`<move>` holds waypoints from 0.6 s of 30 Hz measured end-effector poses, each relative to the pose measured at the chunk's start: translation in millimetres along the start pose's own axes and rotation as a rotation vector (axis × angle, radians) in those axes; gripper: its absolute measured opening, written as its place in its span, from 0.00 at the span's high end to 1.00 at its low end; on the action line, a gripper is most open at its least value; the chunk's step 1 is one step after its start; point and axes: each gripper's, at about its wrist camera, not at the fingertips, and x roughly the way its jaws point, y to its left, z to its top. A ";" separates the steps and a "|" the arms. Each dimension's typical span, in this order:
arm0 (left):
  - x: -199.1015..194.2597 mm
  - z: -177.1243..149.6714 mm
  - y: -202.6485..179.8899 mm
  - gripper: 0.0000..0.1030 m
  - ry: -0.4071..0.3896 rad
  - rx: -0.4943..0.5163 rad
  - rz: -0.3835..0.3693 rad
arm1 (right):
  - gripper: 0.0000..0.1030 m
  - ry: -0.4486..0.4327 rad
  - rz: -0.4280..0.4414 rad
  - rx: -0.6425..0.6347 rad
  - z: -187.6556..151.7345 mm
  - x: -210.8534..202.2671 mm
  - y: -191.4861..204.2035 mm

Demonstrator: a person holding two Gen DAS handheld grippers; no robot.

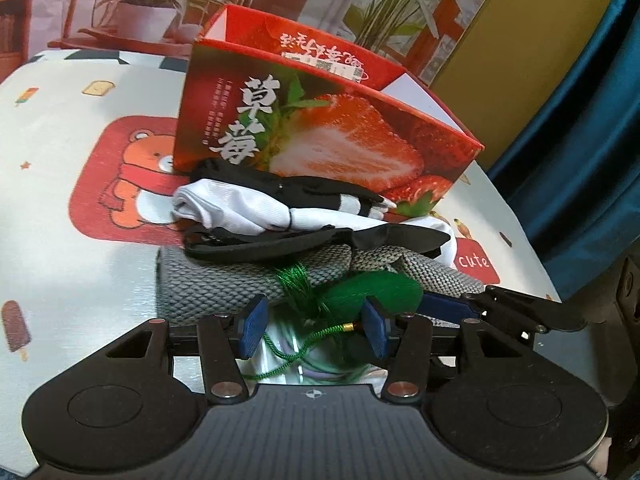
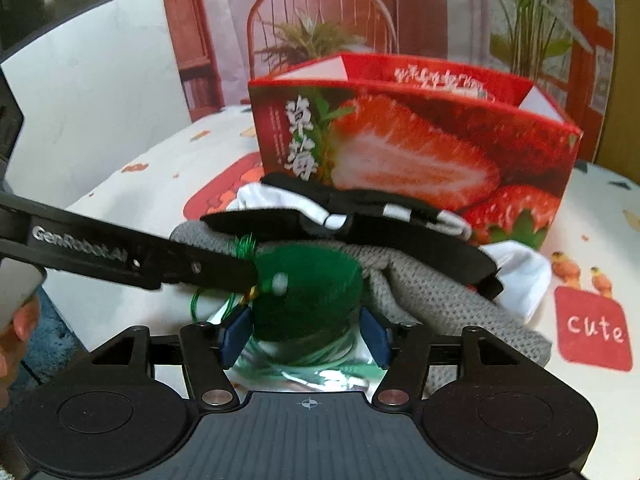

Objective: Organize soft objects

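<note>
The right gripper (image 2: 308, 332) stands with jaws apart around the green tassel (image 2: 308, 292), pads not pressing. The left gripper (image 1: 314, 330) also gapes, over the tassel's cord. Beyond lie the grey knit (image 1: 224, 284), socks and strawberry box (image 1: 320, 136). Next, probably: clamp, lift, carry boxward.

The strawberry box (image 1: 320, 136) is glossy printed card. The grey cloth (image 1: 224, 284) is a coarse, matt knit, the white cloth (image 1: 236, 208) smooth, and the black fabric (image 2: 360, 236) matt. The green tassel (image 2: 308, 292) is shiny thread. The tabletop (image 1: 80, 272) cover has a slight sheen.
</note>
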 end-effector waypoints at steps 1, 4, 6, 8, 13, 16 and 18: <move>2.2 0.7 -0.1 0.48 0.002 -0.006 -0.005 | 0.45 -0.004 -0.001 -0.002 -0.2 0.4 -0.6; 8.9 3.3 1.2 0.48 0.013 -0.033 -0.021 | 0.45 0.002 -0.001 -0.016 -2.7 4.3 0.9; 11.2 3.8 2.4 0.48 0.018 -0.058 -0.041 | 0.45 0.004 -0.013 -0.041 -3.2 6.0 4.1; 12.8 3.1 3.3 0.48 0.025 -0.076 -0.060 | 0.45 0.005 -0.012 -0.036 -3.1 5.9 2.4; 16.0 0.6 4.9 0.48 0.039 -0.104 -0.085 | 0.45 0.008 -0.011 -0.027 -4.8 8.1 1.2; 19.5 -0.3 6.0 0.49 0.049 -0.123 -0.107 | 0.44 0.009 -0.018 -0.034 -5.5 9.3 3.2; 21.1 0.6 5.3 0.53 0.053 -0.122 -0.124 | 0.44 0.008 -0.019 -0.034 -5.1 10.1 3.9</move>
